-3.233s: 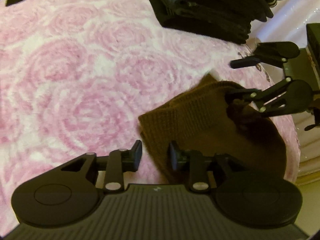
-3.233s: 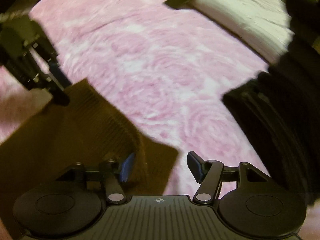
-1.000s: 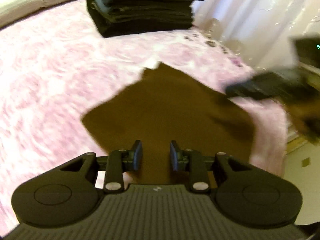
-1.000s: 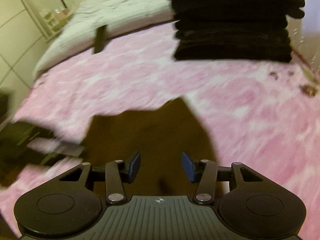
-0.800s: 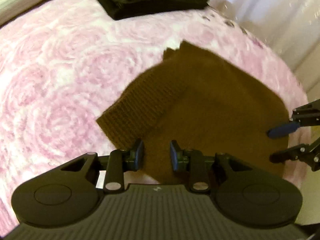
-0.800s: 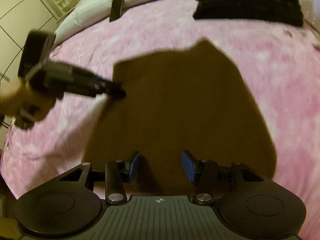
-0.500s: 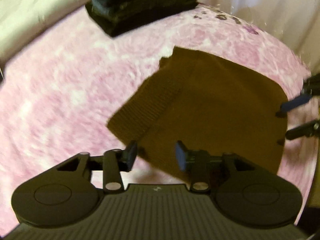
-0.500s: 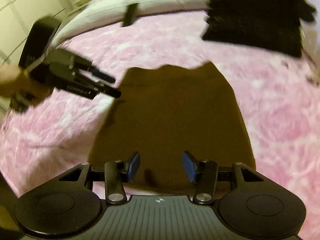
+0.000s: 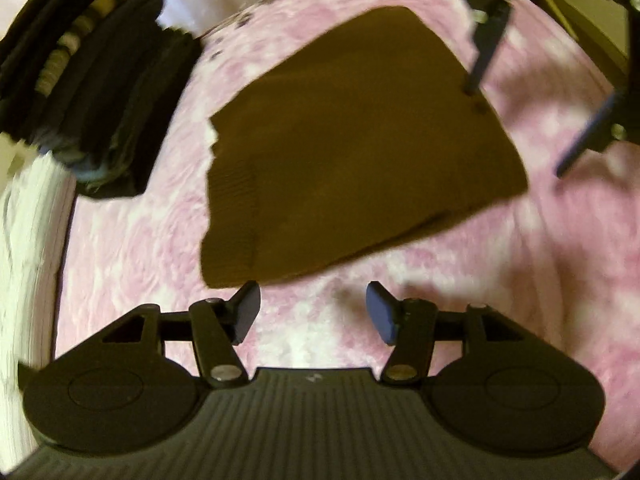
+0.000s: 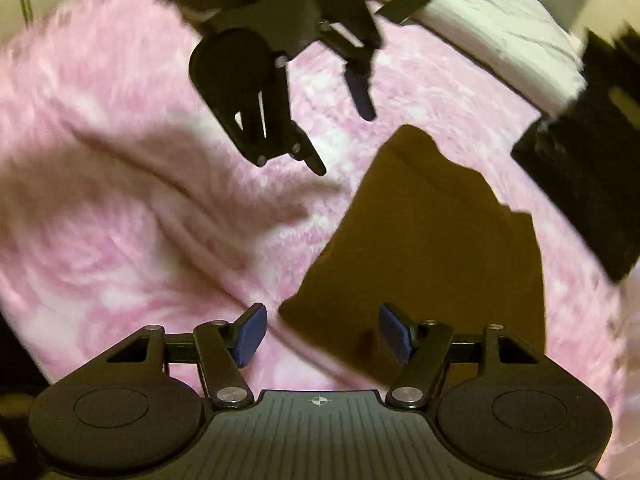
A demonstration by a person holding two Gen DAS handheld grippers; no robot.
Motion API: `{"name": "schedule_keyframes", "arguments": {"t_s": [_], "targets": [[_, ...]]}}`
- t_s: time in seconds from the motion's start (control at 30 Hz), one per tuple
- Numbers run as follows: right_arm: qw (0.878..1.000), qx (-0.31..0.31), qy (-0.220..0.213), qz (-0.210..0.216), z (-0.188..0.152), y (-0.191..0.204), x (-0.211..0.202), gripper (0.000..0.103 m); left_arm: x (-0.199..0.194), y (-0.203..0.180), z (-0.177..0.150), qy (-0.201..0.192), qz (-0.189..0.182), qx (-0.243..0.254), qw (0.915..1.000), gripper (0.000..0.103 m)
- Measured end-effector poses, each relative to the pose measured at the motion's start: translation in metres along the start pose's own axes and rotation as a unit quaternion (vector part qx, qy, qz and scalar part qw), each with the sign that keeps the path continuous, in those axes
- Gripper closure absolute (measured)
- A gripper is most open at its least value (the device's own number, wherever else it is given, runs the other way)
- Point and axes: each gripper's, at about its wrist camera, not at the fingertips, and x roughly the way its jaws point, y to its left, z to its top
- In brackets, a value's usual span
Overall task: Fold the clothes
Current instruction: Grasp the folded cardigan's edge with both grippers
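A brown knitted garment [image 9: 352, 152] lies folded flat on the pink rose-patterned blanket [image 9: 132, 260]. My left gripper [image 9: 314, 316] hovers just short of its near edge, jaws opening, with only blanket between the fingers. My right gripper [image 10: 323, 334] hangs over the garment's [image 10: 440, 248] near corner. Its jaws are opening too, and its pads are clear of the cloth below. Each gripper shows in the other's view: the right gripper [image 9: 514, 131] is by the garment's far right corner, and the left gripper [image 10: 344, 142] is above the blanket to the garment's left.
A stack of dark folded clothes [image 9: 92, 92] stands on the blanket beyond the garment, also visible as a dark stack [image 10: 592, 168]. White bedding [image 10: 480, 32] borders the blanket, with a dark flat object [image 10: 404, 4] on it. The blanket is creased [image 10: 180, 200] left of the garment.
Both grippers have rolled and shifted sideways, and their jaws have widened. The left gripper has drawn back off the brown garment, which lies still on the blanket.
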Motion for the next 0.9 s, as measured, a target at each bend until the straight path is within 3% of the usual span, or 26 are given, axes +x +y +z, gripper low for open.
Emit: {"name": "schedule_keyframes", "arguments": {"t_s": [0.17,0.2,0.43,0.53,0.73,0.83,0.87,0.9], "targets": [[0.989,-0.114,0.082,-0.056,0.004,0.027,0.046,0.038,0.008,-0.006,-0.021,-0.056,-0.003,0.04,0.9976,0.034],[0.987,-0.122,0.086,-0.062,0.002,0.026,0.05,0.05,0.009,-0.007,-0.023,-0.063,0.001,0.052,0.9967,0.031],[0.998,0.002,0.056,-0.022,0.001,-0.014,0.013,0.079,0.027,-0.017,-0.031,-0.1,0.029,0.153,0.9827,0.027],[0.996,0.077,0.048,-0.015,0.003,-0.032,-0.002,0.079,0.035,-0.017,-0.03,-0.114,0.039,0.183,0.9756,0.023],[0.995,0.068,0.062,-0.032,0.015,-0.022,0.007,0.077,0.058,-0.012,-0.028,-0.132,0.051,0.238,0.9609,0.022],[0.995,0.061,0.068,-0.045,0.018,-0.008,0.012,0.049,0.062,-0.007,-0.027,-0.139,0.045,0.242,0.9591,0.022],[0.995,0.06,0.064,-0.049,0.021,-0.003,0.014,0.042,0.062,-0.005,-0.028,-0.141,0.043,0.239,0.9597,0.022],[0.995,0.058,0.06,-0.053,0.024,0.002,0.015,0.042,0.062,-0.002,-0.027,-0.143,0.041,0.233,0.961,0.022]]}}
